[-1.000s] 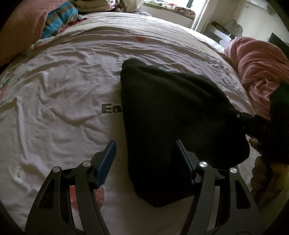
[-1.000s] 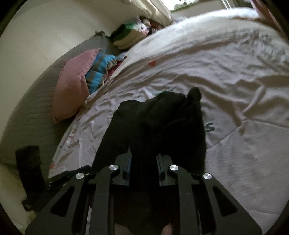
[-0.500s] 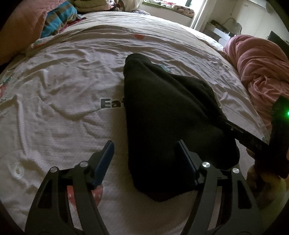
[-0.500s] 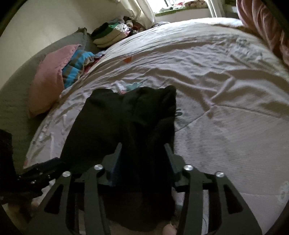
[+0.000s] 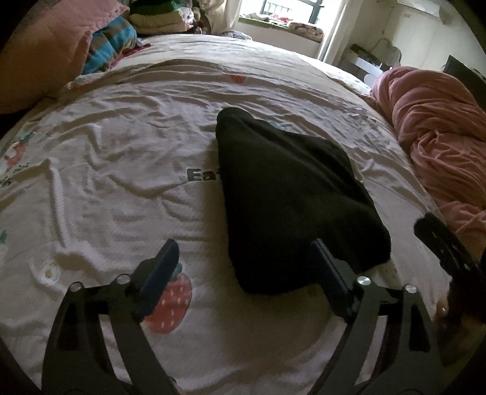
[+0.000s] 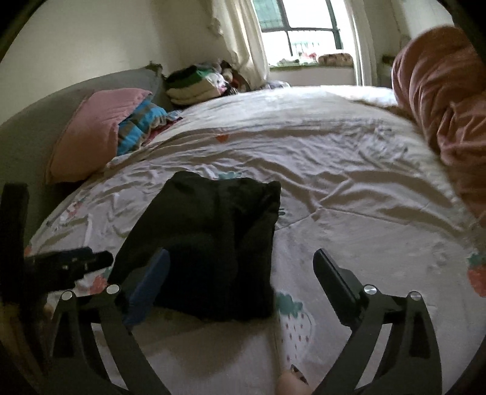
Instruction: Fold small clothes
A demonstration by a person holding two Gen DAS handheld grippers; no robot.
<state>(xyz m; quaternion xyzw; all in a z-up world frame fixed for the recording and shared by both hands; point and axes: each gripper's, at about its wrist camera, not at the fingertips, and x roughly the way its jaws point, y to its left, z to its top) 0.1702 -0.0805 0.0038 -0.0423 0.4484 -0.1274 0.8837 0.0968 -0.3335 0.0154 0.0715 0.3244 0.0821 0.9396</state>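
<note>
Black garment (image 5: 291,206) lies folded on the bed (image 5: 121,182), just ahead of both grippers, left (image 5: 243,267) and right (image 6: 240,270), fingers just opened and empty; back off level to avoid snagging the fold.

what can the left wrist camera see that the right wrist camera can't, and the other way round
Only the left wrist view shows the dark lettering printed on the bedsheet, partly covered by the black garment, and white furniture by the far wall.

Only the right wrist view shows the grey headboard and the window's dark frame.

Both show the garment released on the strawberry-print sheet, the pink pillow, the pink blanket, and both grippers open, left gripper, right gripper, their fingers having just spread.
</note>
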